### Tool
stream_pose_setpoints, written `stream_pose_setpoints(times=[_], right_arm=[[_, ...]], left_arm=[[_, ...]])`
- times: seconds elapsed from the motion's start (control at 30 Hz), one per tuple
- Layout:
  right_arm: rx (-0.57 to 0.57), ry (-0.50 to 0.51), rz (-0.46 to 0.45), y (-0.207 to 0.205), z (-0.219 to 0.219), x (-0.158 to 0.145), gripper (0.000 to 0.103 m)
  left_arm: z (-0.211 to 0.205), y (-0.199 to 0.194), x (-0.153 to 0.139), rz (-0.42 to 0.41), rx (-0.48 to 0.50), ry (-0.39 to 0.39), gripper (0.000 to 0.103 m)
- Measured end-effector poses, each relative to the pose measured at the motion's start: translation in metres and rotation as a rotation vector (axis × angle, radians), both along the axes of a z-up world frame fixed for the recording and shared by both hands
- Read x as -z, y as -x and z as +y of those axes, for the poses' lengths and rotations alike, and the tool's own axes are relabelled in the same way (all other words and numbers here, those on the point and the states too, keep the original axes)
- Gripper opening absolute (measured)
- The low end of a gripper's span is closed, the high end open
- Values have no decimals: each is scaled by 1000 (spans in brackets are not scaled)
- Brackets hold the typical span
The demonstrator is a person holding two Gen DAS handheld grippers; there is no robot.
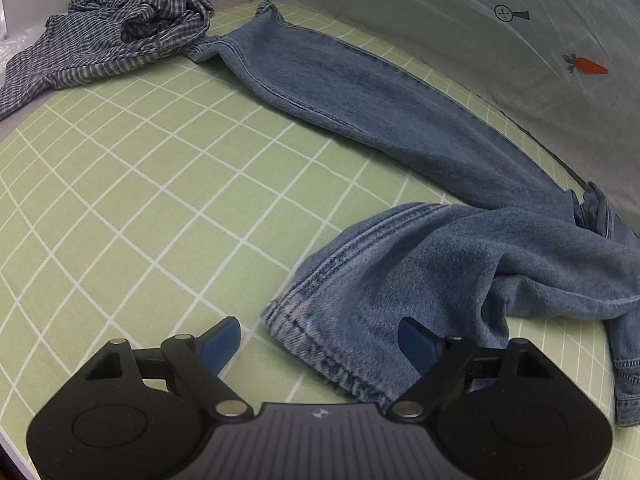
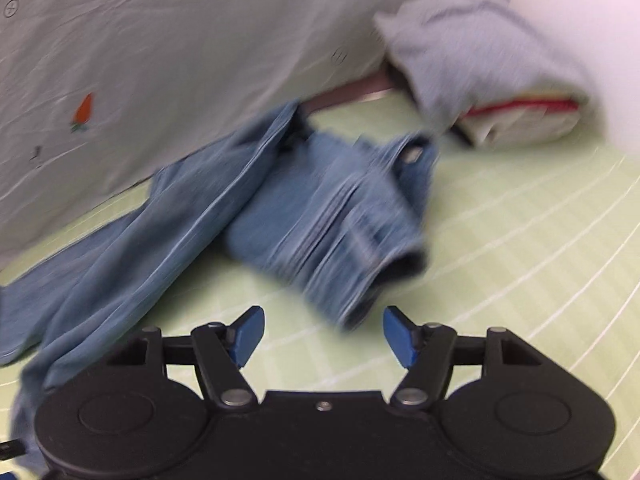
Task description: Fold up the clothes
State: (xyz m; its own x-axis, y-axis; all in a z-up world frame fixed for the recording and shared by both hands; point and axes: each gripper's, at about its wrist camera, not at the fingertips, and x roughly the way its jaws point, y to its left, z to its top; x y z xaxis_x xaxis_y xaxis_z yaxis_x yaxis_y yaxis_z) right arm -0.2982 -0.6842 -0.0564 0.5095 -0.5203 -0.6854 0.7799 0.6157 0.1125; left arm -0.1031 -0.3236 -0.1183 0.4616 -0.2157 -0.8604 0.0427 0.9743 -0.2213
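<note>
Blue jeans (image 1: pixel 400 128) lie spread on the green grid sheet (image 1: pixel 140 200). One leg stretches to the far left, the other is bunched near my left gripper (image 1: pixel 320 344). That gripper is open and empty, and the near leg's hem (image 1: pixel 320 344) lies between its blue fingertips. In the right wrist view the jeans (image 2: pixel 320 216) lie crumpled, waistband end toward me. My right gripper (image 2: pixel 323 336) is open and empty, just short of the denim. This view is motion-blurred.
A crumpled blue checked shirt (image 1: pixel 120 28) lies at the far left, touching the far jeans hem. A grey carrot-print cloth (image 1: pixel 520 40) hangs behind the sheet. Folded clothes in a stack (image 2: pixel 500 76) sit at the far right.
</note>
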Motion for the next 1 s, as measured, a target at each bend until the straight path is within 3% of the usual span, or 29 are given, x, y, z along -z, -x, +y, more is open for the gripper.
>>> stream_pose_setpoints(times=[0.03, 0.13, 0.17, 0.2, 0.23, 0.27, 0.3, 0.33, 0.37, 0.47, 0.63, 0.7, 0.87, 0.93, 1.0], right_arm=[[16, 43, 8, -2, -8, -2, 72], [49, 117, 35, -15, -32, 1, 79], [43, 103, 43, -22, -40, 4, 78], [27, 85, 47, -27, -44, 8, 78], [9, 67, 50, -32, -49, 10, 72], [-20, 58, 56, -36, -50, 13, 51], [-52, 67, 72, -38, -48, 14, 37], [-84, 79, 91, -39, -44, 16, 20], [-98, 109, 116, -39, -41, 16, 17], [-105, 204, 187, -28, -35, 14, 15], [48, 279, 256, 9, -64, 9, 15], [108, 318, 303, 24, -78, 11, 15], [175, 265, 322, 46, -94, 25, 16], [180, 274, 340, 48, -86, 31, 18], [222, 241, 319, 54, -83, 30, 22]], left_arm=[[-1, -4, 1, -4, -7, 3, 80], [-4, -16, 3, -2, -22, 5, 54], [-5, -19, 3, -2, -9, 1, 41], [-6, -22, 3, -2, 3, -4, 22], [-6, -24, 3, -3, 17, -7, 19], [-6, -25, 2, -8, 33, -14, 18], [-4, -26, 0, -19, 46, -29, 16], [-2, -27, -2, -30, 60, -44, 16], [2, -28, -5, -41, 69, -55, 15], [31, -40, -18, -71, 67, -91, 15], [99, -81, -46, -191, -4, -353, 15], [124, -98, -52, -207, -40, -415, 15], [144, -118, -40, -149, -81, -412, 21], [139, -113, -36, -143, -75, -439, 32], [138, -103, -33, -140, -73, -440, 57]])
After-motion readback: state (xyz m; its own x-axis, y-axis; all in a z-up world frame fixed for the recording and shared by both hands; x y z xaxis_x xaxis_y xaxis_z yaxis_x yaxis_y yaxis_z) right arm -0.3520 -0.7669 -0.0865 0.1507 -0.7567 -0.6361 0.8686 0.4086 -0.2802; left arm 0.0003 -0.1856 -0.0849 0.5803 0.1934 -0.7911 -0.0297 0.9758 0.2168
